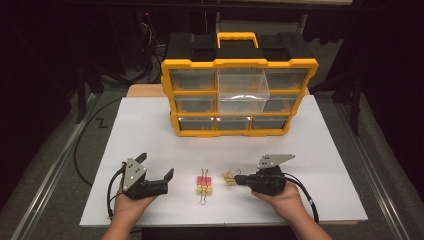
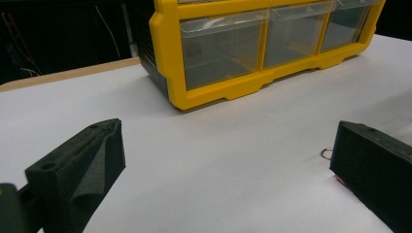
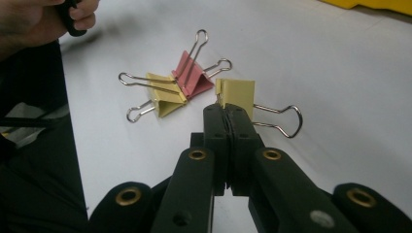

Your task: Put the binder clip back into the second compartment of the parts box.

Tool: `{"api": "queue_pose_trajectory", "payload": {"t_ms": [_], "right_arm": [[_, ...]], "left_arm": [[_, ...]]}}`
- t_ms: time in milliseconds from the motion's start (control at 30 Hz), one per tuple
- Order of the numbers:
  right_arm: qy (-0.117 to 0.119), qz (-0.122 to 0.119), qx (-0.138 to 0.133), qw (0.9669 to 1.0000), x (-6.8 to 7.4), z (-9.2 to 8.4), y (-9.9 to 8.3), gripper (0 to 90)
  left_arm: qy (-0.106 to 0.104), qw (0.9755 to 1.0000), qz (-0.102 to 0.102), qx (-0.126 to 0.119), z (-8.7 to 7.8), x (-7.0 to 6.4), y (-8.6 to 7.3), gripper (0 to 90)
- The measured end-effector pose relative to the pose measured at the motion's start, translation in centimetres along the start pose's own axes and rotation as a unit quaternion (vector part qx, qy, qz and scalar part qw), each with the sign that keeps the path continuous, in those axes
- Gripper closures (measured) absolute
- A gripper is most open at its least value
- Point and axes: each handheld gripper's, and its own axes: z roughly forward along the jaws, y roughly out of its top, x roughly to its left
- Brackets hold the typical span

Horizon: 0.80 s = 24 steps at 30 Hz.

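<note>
Yellow binder clip point(image 3: 236, 94) at frame centre, one wire handle pinched in right claw point(image 3: 226, 112), pressed together; left claw point(image 1: 156, 170) spread wide, lower left, on white bench point(image 1: 310, 145).

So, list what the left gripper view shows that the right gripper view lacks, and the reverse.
Left gripper view: the organizer's clear drawers and the open left tongs. Right gripper view: the right tongs shut on a yellow clip, plus a pink clip and a second yellow clip. Both: the white table.
</note>
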Motion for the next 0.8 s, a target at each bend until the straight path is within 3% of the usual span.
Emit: {"api": "queue_pose_trajectory", "payload": {"t_ms": [300, 800], "right_arm": [[-0.030, -0.007, -0.001, 0.9995, -1.1, -1.5, -0.3, 90.0], [-0.089, -0.019, 0.022, 0.9956, -2.3, -3.1, -0.5, 90.0]], "left_arm": [[0.000, 1.0000, -0.006, 0.001, -0.1, 0.0, 0.0, 0.4], [-0.007, 0.9999, -0.007, -0.005, -0.1, 0.2, 0.1, 0.4]]}}
